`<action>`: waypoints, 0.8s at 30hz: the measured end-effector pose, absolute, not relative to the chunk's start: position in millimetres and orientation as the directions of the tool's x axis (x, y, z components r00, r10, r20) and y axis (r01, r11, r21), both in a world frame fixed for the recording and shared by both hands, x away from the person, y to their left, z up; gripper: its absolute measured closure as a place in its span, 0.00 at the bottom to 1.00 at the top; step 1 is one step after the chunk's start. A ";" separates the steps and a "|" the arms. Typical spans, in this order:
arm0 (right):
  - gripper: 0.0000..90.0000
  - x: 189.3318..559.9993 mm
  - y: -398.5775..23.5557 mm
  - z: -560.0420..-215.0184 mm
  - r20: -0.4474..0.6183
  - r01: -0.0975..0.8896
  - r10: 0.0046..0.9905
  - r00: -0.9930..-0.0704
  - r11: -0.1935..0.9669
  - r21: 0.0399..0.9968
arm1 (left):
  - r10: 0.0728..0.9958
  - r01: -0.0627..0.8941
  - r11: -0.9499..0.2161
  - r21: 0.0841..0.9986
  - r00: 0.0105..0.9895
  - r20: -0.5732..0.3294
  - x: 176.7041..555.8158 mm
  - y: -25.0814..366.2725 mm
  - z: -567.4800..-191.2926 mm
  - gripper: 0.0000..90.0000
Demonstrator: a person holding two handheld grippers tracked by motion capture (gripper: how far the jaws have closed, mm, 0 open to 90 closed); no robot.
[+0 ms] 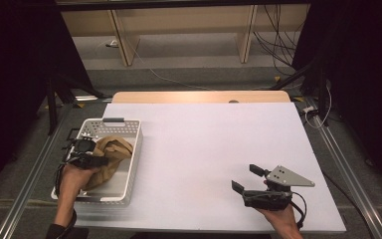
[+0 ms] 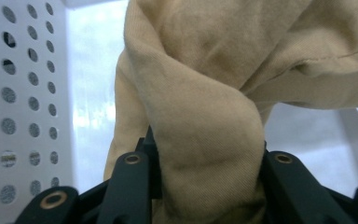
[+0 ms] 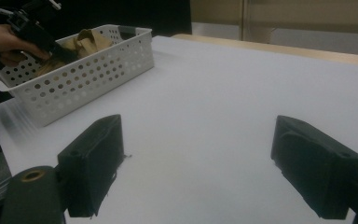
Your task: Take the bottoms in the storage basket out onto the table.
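Note:
A tan cloth (image 1: pixel 112 152) lies bunched in a white perforated basket (image 1: pixel 135 149) at the table's front left. My left gripper (image 1: pixel 97 160) reaches into the basket from the person's side, its jaws pressed on a thick fold of the cloth (image 2: pixel 205 116), which rises between them. Seen from the right gripper, the cloth (image 3: pixel 86 39) pokes above the basket wall (image 3: pixel 88 70). My right gripper (image 1: pixel 244 177) rests at the front right of the table, open, with bare table between its jaws (image 3: pixel 196 154).
The white table top (image 1: pixel 209 144) stretches between the basket and the right hand. A wooden strip (image 1: pixel 199 96) borders the far edge. Metal rails (image 1: pixel 345 164) run along both sides on the floor, with cables (image 1: pixel 278 45) beyond.

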State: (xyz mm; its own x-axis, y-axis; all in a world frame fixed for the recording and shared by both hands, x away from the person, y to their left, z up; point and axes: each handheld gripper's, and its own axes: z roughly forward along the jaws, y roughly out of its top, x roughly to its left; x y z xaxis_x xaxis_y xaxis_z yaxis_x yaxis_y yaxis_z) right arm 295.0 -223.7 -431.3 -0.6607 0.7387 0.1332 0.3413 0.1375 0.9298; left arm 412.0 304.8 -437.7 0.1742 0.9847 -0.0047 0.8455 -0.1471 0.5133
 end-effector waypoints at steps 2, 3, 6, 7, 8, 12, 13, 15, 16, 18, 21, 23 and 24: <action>0.20 295.1 -223.7 -431.4 0.133 0.342 0.739 -0.661 0.138 0.930 | 0.985 0.838 -0.146 0.526 0.175 -0.005 410.5 305.8 -433.3 0.73; 0.20 295.1 -223.7 -431.4 0.133 0.342 0.738 -0.661 0.138 0.930 | 0.985 0.834 -0.147 0.532 0.174 -0.001 409.6 306.2 -430.8 0.73; 0.20 295.1 -223.6 -431.5 0.134 0.342 0.738 -0.661 0.138 0.930 | 0.985 0.818 -0.146 0.556 0.173 0.003 407.1 306.1 -423.2 0.73; 0.20 295.1 -223.6 -431.4 0.134 0.342 0.738 -0.661 0.137 0.930 | 0.985 0.812 -0.147 0.565 0.174 0.005 406.1 306.0 -420.6 0.73; 0.20 295.1 -223.6 -431.4 0.134 0.342 0.738 -0.661 0.137 0.930 | 0.985 0.806 -0.147 0.573 0.174 0.008 405.3 305.9 -418.1 0.73; 0.20 295.0 -223.6 -431.4 0.134 0.342 0.737 -0.662 0.138 0.930 | 0.985 0.784 -0.134 0.606 0.173 -0.005 401.8 305.7 -409.0 0.73; 0.20 295.1 -223.6 -431.5 0.134 0.342 0.737 -0.662 0.138 0.929 | 0.984 0.777 -0.129 0.616 0.176 -0.015 401.2 306.0 -407.6 0.73; 0.20 295.1 -223.6 -431.5 0.134 0.342 0.737 -0.662 0.138 0.929 | 0.983 0.773 -0.127 0.622 0.182 -0.025 400.5 306.1 -405.5 0.73; 0.20 295.0 -223.6 -431.5 0.134 0.343 0.737 -0.663 0.139 0.929 | 0.983 0.771 -0.127 0.624 0.181 -0.023 400.2 305.8 -404.8 0.73; 0.20 295.0 -223.5 -431.6 0.134 0.343 0.737 -0.663 0.139 0.929 | 0.983 0.766 -0.131 0.630 0.184 -0.020 399.5 305.4 -403.2 0.73; 0.20 295.1 -223.6 -431.6 0.134 0.343 0.737 -0.663 0.139 0.929 | 0.983 0.758 -0.125 0.640 0.183 -0.024 398.3 305.9 -400.2 0.73; 0.20 295.1 -223.7 -431.5 0.134 0.342 0.737 -0.663 0.139 0.929 | 0.982 0.753 -0.126 0.646 0.185 -0.024 397.4 306.0 -398.1 0.73; 0.20 295.1 -223.8 -431.5 0.134 0.342 0.737 -0.663 0.139 0.930 | 0.983 0.751 -0.123 0.649 0.184 -0.027 396.7 306.1 -396.7 0.73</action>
